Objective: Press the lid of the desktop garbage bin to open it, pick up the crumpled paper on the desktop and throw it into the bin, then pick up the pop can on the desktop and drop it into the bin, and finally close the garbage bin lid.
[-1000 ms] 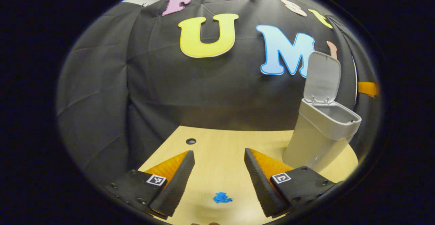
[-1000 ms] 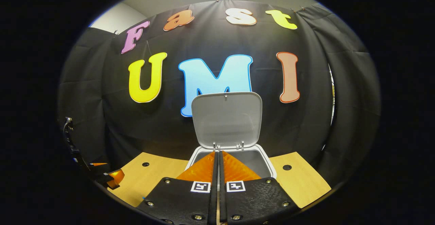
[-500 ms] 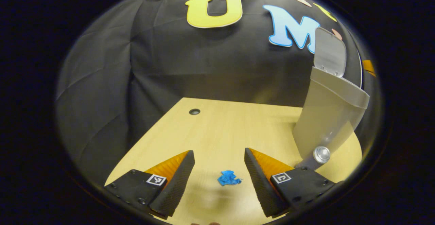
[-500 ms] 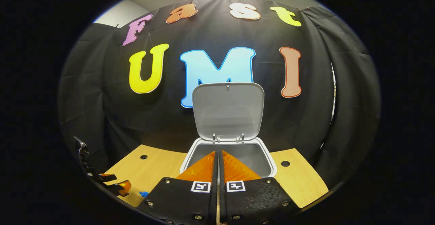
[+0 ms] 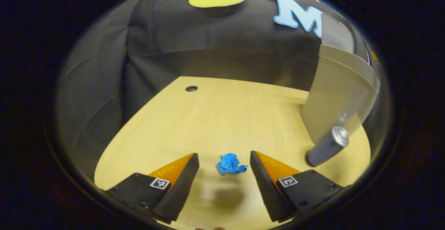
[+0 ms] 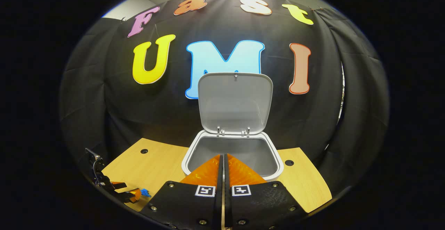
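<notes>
In the left gripper view, the left gripper (image 5: pixel 224 162) hangs low over the pale wood-grain table (image 5: pixel 222 108) with its two fingers spread wide apart. The small crumpled ball of blue paper (image 5: pixel 229 165) lies on the table between the fingertips, touching neither one, and a soft dark shadow falls on the wood just in front of it. To the right, just beyond the right-hand finger, the grey cylindrical pop can with a silver top (image 5: pixel 327 146) stands on the table, right beside the foot of the tall light-grey plastic garbage bin (image 5: pixel 339 94). The bin's flat grey hinged lid (image 5: pixel 336 35) is raised behind its rim. A small round dark hole (image 5: pixel 191 88) sits in the table near the far edge.

In the right gripper view, the right gripper (image 6: pixel 223 158) is closed, its fingers pressed together with nothing between them, and it hovers at the near rim of the bin (image 6: pixel 232 153). The bin is open, its lid (image 6: pixel 235 102) standing upright on two hinges at the back, and the grey inside looks empty as far as can be seen. At the lower left of this view, the left gripper (image 6: pixel 134 195) is low over the table (image 6: pixel 153 162), with the blue paper (image 6: pixel 145 192) just beside its tips. Two round holes mark the table on either side of the bin.
</notes>
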`<state>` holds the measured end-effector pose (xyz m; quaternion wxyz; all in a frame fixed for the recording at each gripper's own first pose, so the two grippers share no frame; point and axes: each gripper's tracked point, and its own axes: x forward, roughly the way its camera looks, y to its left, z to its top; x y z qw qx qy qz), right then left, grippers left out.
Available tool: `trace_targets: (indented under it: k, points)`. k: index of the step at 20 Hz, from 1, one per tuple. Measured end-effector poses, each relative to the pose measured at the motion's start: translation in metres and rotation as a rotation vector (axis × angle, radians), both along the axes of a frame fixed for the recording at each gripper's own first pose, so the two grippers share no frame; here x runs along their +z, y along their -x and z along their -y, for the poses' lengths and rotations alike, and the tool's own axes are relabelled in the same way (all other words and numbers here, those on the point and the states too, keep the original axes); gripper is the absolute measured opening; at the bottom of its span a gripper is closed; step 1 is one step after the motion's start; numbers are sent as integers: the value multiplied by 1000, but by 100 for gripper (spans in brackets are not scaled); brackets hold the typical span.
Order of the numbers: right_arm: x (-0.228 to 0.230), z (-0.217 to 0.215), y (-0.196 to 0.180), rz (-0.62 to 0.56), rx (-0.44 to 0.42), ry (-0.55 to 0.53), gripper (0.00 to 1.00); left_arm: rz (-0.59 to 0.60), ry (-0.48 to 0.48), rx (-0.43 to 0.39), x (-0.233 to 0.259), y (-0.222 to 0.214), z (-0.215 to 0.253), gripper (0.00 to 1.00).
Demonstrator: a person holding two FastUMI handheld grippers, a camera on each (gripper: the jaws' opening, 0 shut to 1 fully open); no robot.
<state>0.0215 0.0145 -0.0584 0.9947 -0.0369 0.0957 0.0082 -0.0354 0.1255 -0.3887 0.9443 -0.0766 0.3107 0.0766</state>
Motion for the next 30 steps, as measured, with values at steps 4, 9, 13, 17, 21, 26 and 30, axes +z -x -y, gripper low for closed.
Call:
trace_targets:
  k: [4,9,13,17,21,26,30]
  points:
    - [-4,5,0,-19,-15,5,3,-42,0,-26,-23,-10,-1,97]
    - [-10,12,-2,-42,-33,7,3,-103,10,-47,-54,-17,-3,97]
    - [-14,16,-4,-54,-42,11,3,-121,20,-56,-62,-19,-1,98]
    - [-20,15,-5,-71,-40,6,3,-128,14,-64,-66,-21,2,97]
    - [-26,14,-4,-88,-36,1,3,-134,3,-55,-65,-21,-3,55]
    - [-29,15,-1,-95,-35,-2,3,-113,-3,-23,-55,-18,-10,56]
    - [-28,15,1,-89,-31,-12,3,-62,-29,-26,-30,-20,-13,55]
